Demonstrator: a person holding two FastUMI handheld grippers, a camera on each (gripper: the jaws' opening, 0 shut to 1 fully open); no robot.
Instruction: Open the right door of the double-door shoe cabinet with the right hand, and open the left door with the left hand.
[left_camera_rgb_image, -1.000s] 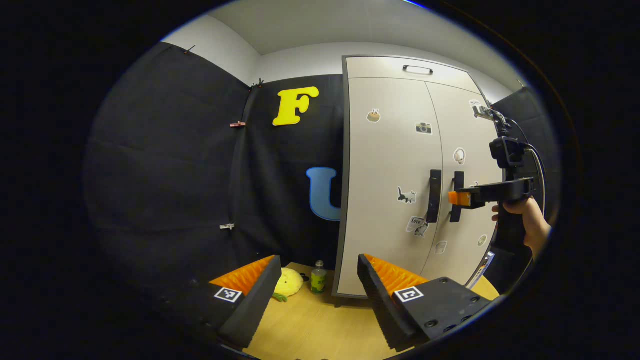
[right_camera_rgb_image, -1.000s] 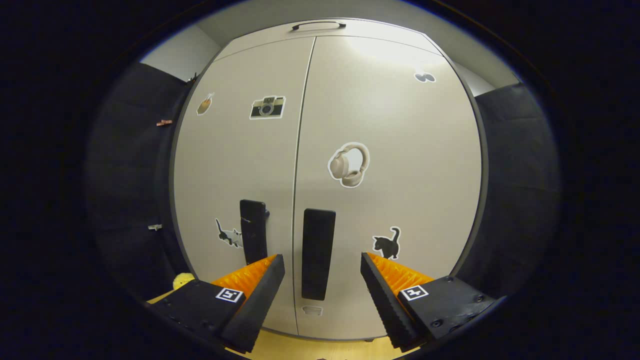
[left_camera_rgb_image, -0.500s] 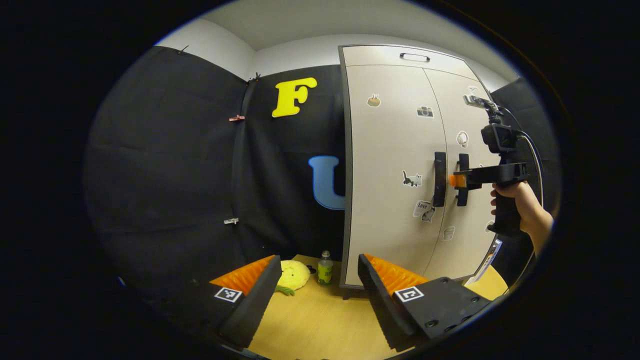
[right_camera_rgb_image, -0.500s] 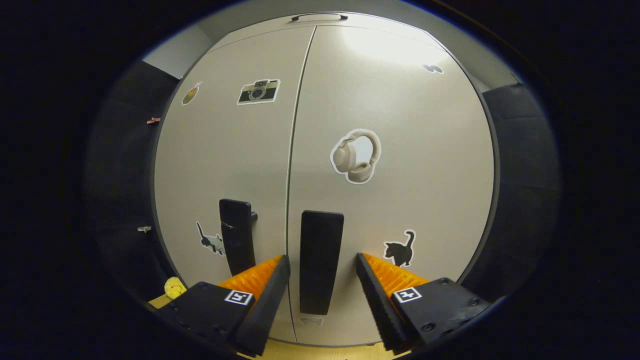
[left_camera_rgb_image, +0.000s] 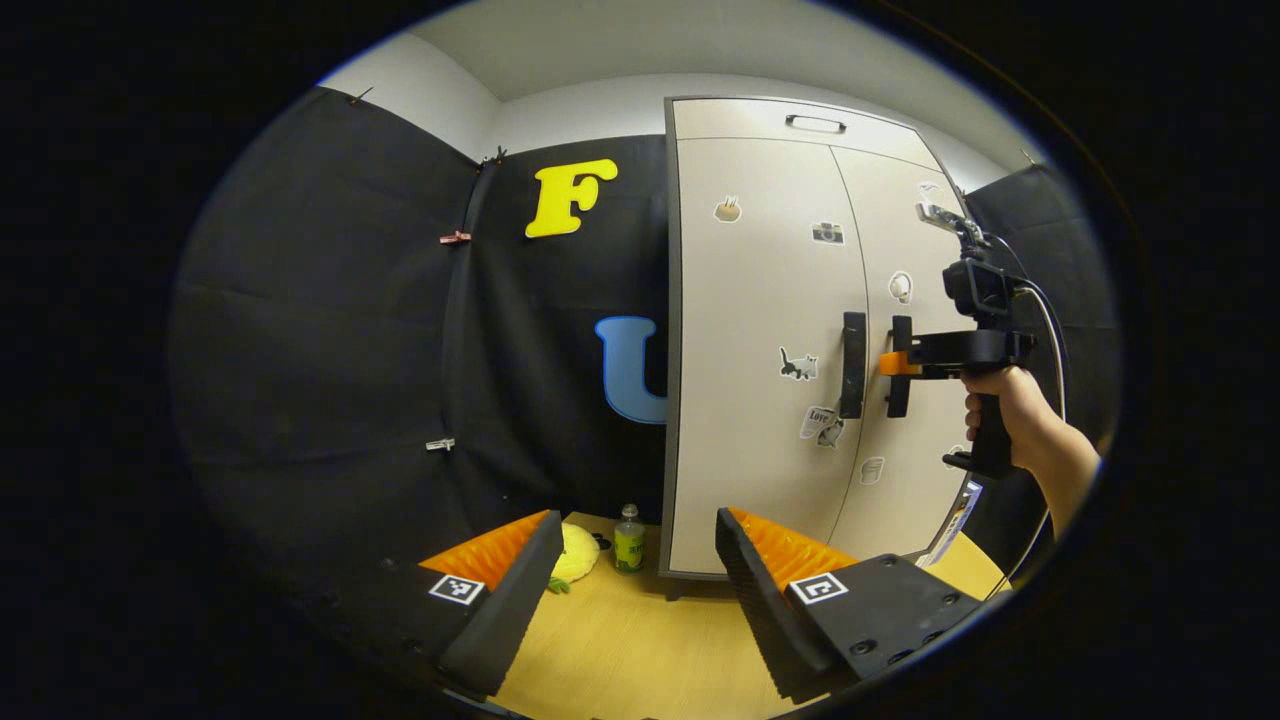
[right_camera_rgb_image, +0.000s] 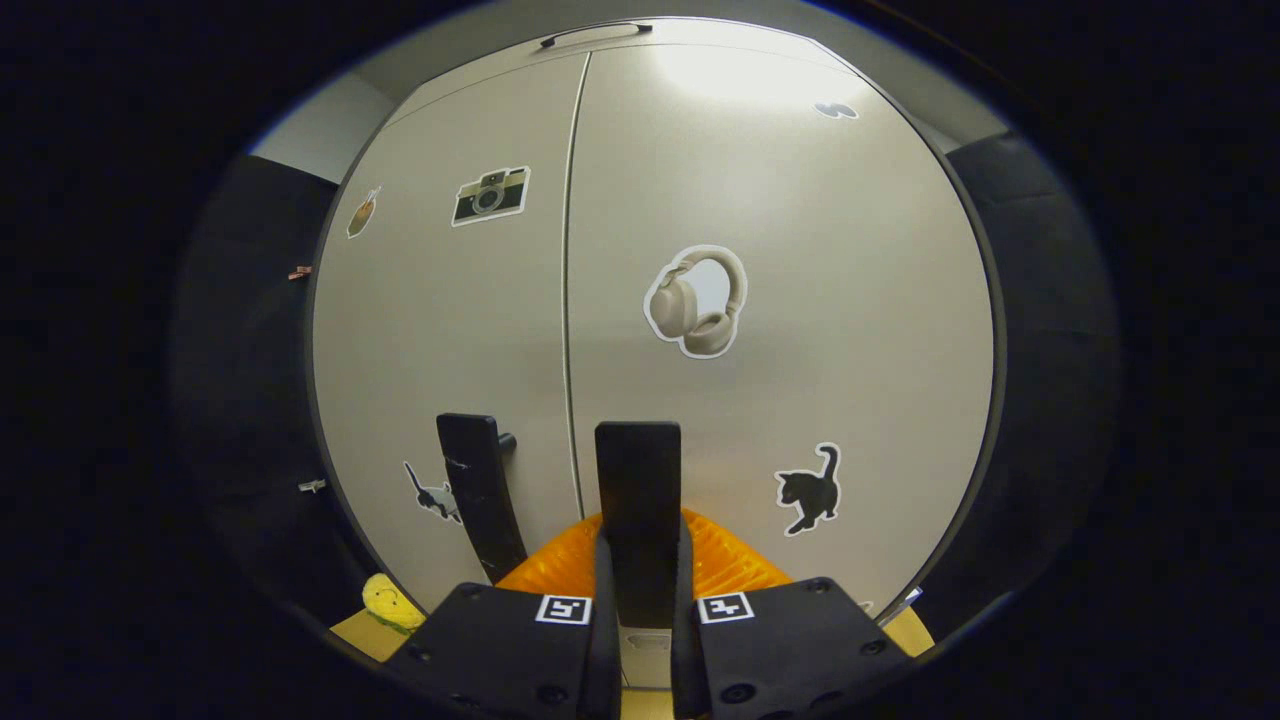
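Observation:
The pale double-door shoe cabinet (left_camera_rgb_image: 760, 330) stands on the wooden table with both doors closed. Each door carries a black vertical handle. In the right gripper view my right gripper (right_camera_rgb_image: 640, 585) is shut on the right door's handle (right_camera_rgb_image: 637, 480), both fingers pressed against its sides; the left door's handle (right_camera_rgb_image: 478, 490) stands just left of it. In the left gripper view my left gripper (left_camera_rgb_image: 632, 570) hangs open over the table, well short of the cabinet. Farther off there, the right gripper (left_camera_rgb_image: 893, 364), held by a hand (left_camera_rgb_image: 1000, 405), sits at the right handle (left_camera_rgb_image: 899, 366), beside the left handle (left_camera_rgb_image: 853, 364).
A yellow plush toy (left_camera_rgb_image: 575, 556) and a small green bottle (left_camera_rgb_image: 629, 540) sit on the wooden table (left_camera_rgb_image: 640, 640) left of the cabinet. Black cloth walls close in on the left and behind. Stickers dot both doors.
My right gripper has closed from open onto the right door's handle. The left gripper's view drifted slightly; it stays open and away from the cabinet.

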